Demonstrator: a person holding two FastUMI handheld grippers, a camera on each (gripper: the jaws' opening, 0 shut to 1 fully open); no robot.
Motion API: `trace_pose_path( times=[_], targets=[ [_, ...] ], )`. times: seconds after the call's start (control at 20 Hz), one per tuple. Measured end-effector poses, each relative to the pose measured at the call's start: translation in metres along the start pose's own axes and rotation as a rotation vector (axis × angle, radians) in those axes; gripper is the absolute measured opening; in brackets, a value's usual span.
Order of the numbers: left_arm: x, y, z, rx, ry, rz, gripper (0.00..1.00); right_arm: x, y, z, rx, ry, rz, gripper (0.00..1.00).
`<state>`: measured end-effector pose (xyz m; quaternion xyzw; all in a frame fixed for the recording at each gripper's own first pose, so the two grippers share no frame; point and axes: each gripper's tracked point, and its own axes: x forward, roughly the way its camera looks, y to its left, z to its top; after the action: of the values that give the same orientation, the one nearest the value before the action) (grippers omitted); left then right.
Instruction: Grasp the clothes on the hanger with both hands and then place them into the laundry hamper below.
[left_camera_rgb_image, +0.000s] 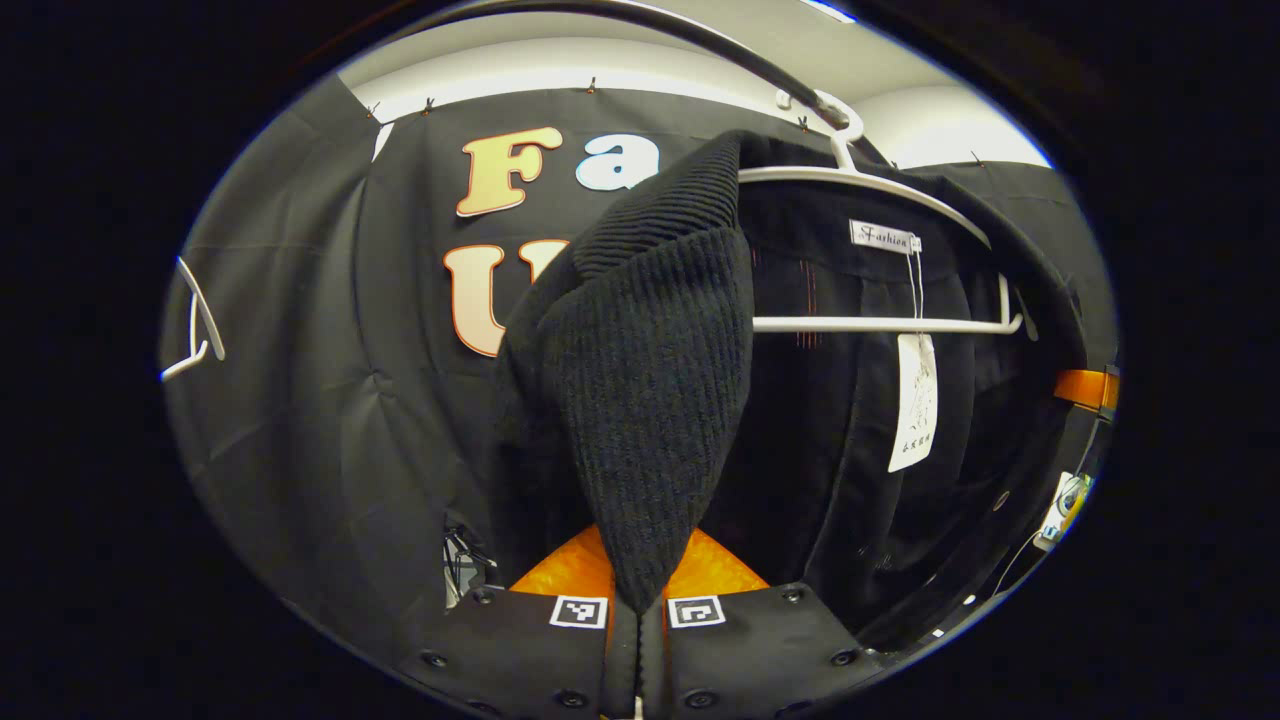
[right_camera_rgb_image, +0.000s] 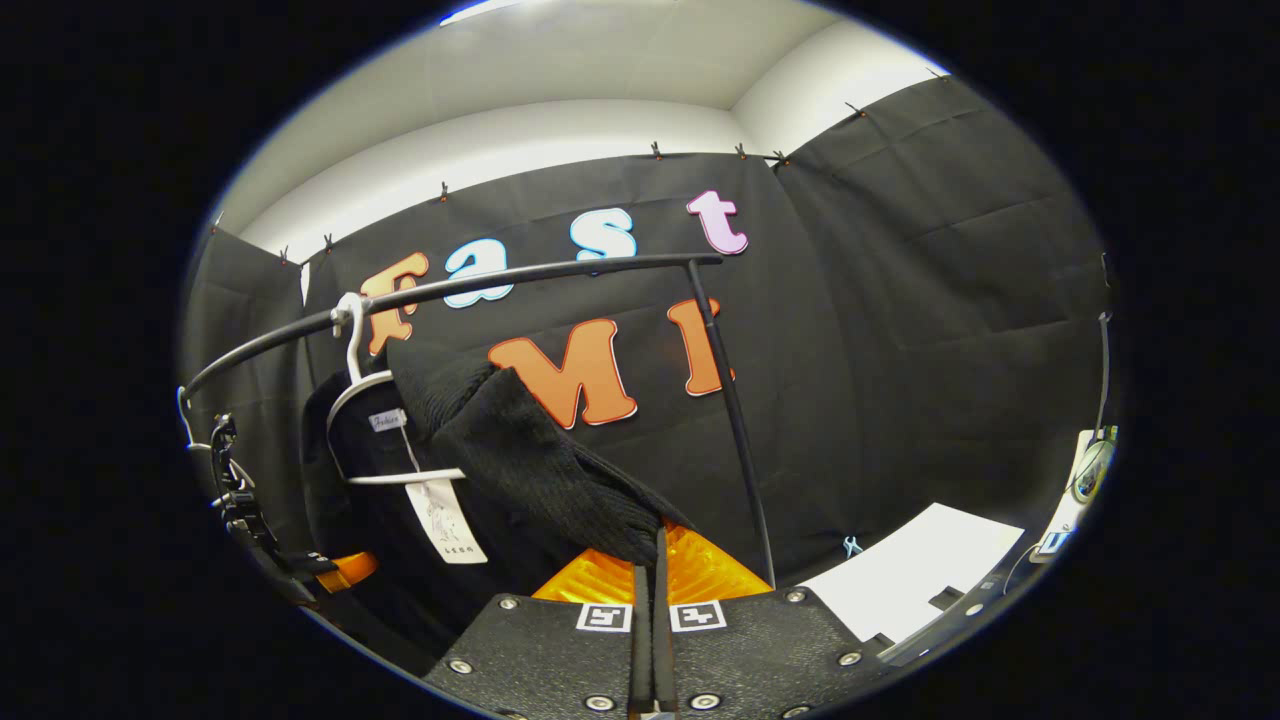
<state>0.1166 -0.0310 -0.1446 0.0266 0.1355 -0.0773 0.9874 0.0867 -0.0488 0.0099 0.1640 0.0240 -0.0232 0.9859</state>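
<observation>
Black cloth wall (left_camera_rgb_image: 320, 400) behind; knit garment (left_camera_rgb_image: 640, 400) hides hanger's (left_camera_rgb_image: 880, 250) left end.

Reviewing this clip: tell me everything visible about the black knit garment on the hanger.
The black knit garment is thick, ribbed, wool-like fabric. It still hangs on a white plastic hanger hooked over a dark curved rail, with a small sewn label at the neck and a white paper tag dangling inside. One edge is pulled out towards each camera: the left claw pinches a fold of it, and the right claw is shut on another stretched part.
</observation>
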Motion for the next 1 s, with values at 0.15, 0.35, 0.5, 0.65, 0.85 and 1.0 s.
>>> trace_pose_path(
  times=[0.15,0.35,0.5,0.65,0.85,1.0],
  targets=[
    [-0.012,0.004,0.01,-0.004,-0.013,0.001,0.08,0.005,-0.018,0.019,0.012,-0.025,-0.01,0.0],
    [-0.029,0.005,0.018,-0.03,-0.027,-0.007,0.06,0.017,-0.038,0.038,-0.006,-0.054,-0.022,0.0],
    [-0.034,-0.002,0.03,-0.032,-0.042,-0.037,0.08,0.028,-0.049,0.046,0.029,-0.051,-0.012,0.0],
    [-0.036,-0.003,0.036,-0.018,-0.053,-0.038,0.08,0.047,-0.075,0.043,0.009,-0.034,-0.046,0.0],
    [-0.036,-0.007,0.046,0.003,-0.08,-0.041,0.11,0.068,-0.1,0.014,0.008,0.034,-0.079,0.0],
    [-0.033,-0.005,0.048,-0.009,-0.081,-0.028,0.06,0.081,-0.102,-0.015,0.041,0.074,-0.074,0.0]
  ],
)
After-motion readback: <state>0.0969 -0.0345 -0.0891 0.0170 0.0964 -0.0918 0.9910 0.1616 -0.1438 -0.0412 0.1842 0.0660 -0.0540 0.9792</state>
